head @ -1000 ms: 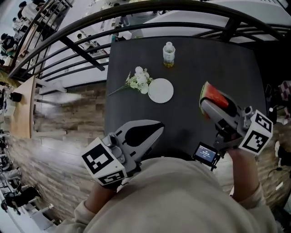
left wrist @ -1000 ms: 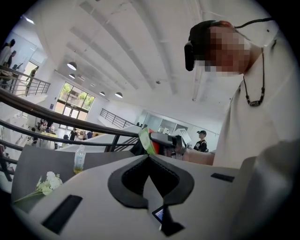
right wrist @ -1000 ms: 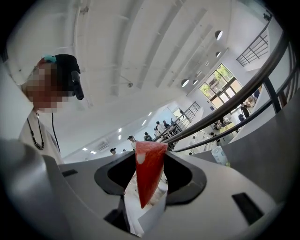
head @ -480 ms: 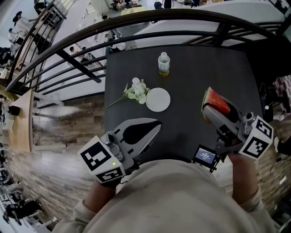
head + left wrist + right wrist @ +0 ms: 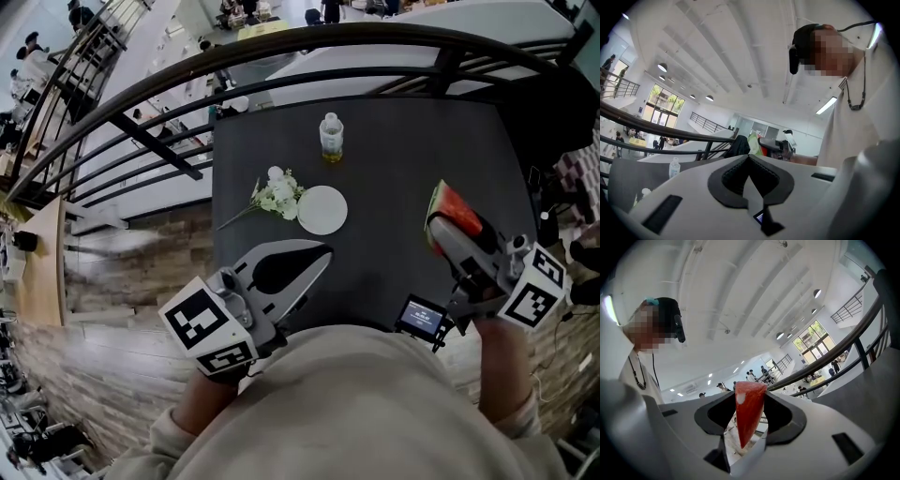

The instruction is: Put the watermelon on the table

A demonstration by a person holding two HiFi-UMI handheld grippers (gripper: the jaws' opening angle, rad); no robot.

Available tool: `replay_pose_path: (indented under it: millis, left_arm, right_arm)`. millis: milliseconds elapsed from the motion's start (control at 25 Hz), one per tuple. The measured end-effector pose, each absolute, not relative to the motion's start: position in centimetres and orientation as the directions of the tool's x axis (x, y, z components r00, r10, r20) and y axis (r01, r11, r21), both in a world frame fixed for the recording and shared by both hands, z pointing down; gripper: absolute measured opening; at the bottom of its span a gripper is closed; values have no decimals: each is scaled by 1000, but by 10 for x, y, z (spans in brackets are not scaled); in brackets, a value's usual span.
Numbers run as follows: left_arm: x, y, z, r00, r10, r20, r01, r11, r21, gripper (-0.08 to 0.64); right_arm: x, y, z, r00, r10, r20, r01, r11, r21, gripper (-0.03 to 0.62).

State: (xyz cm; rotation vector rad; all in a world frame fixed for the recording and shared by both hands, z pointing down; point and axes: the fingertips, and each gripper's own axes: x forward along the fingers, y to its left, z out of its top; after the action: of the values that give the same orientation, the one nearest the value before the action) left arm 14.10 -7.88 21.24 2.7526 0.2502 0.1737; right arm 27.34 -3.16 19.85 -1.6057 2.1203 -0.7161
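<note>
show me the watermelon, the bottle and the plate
watermelon [image 5: 456, 208]: head view, on its red flesh
bottle [image 5: 331, 139]: head view, on its body
plate [image 5: 322, 210]: head view, on its bare centre

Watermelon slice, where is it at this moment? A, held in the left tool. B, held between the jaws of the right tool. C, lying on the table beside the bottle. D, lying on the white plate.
B: the right gripper view shows the red watermelon slice pinched between the jaws of the right tool.
</note>
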Motion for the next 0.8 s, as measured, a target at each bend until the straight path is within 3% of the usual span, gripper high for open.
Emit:
replay_pose_path:
  millis: [800]
  left_arm:
    - [112,-96,250,986,154,65,102,-862,496,3]
  right_arm:
    - [243,-75,225,-360,-924,130,-773,217,-597,198]
